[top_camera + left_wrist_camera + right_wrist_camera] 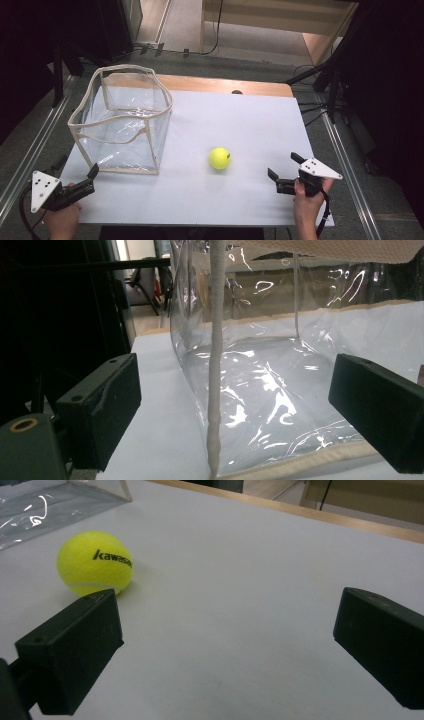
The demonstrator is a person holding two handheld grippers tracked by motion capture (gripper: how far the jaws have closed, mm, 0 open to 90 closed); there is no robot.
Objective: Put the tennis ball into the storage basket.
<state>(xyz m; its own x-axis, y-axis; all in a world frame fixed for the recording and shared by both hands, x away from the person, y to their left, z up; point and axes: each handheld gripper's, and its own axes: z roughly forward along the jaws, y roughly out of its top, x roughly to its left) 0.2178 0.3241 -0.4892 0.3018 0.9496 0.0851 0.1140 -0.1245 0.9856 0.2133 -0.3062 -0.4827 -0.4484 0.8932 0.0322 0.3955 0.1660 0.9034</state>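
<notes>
White table (240, 130) carried a yellow tennis ball (220, 158) beside a clear bag (122, 122); left claw (90, 175) and right claw (285, 167) were spread, empty.

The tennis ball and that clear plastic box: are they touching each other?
Apart. In the high view, a strip of bare white table separates the tennis ball from the clear plastic box, whose nearest corner stands well to the ball's left.

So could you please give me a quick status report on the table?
Left gripper open at the bag corner. Right gripper open, empty. Ball loose on the table, nothing between it and right gripper.
</notes>
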